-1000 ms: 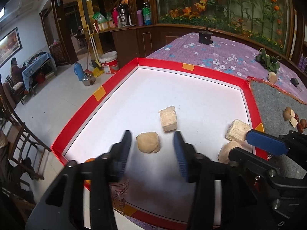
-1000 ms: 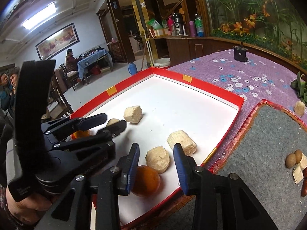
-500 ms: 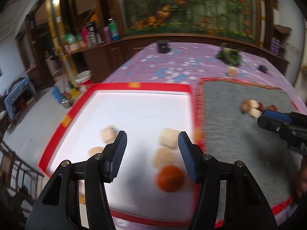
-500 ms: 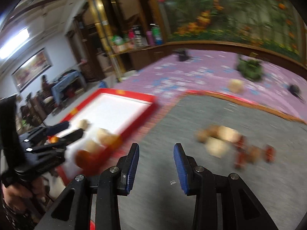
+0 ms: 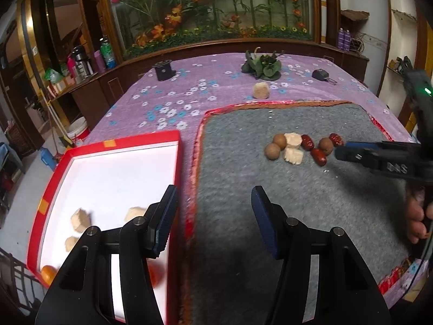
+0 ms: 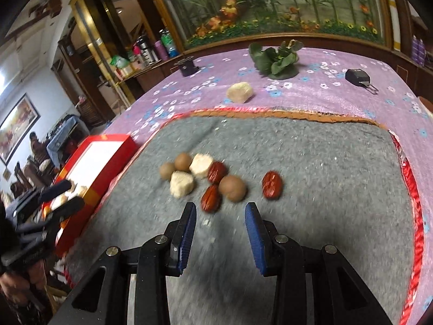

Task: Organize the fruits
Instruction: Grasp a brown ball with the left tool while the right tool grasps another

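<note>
Two grippers are spread wide and hold nothing. The right gripper (image 6: 220,233) hangs over the gray mat (image 6: 311,157), with the fruits (image 6: 232,188) just ahead of its fingertips. The left gripper (image 5: 213,216) straddles the red tray (image 5: 173,140) edge.

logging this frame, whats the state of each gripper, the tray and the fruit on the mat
left gripper: open, empty, over the mat's left edge
right gripper: open, empty, just short of the fruit
red tray: holds pale chunks and oranges
fruit cluster: loose on the grey mat, ungrasped
lone red date: lies apart, right of the cluster
</note>
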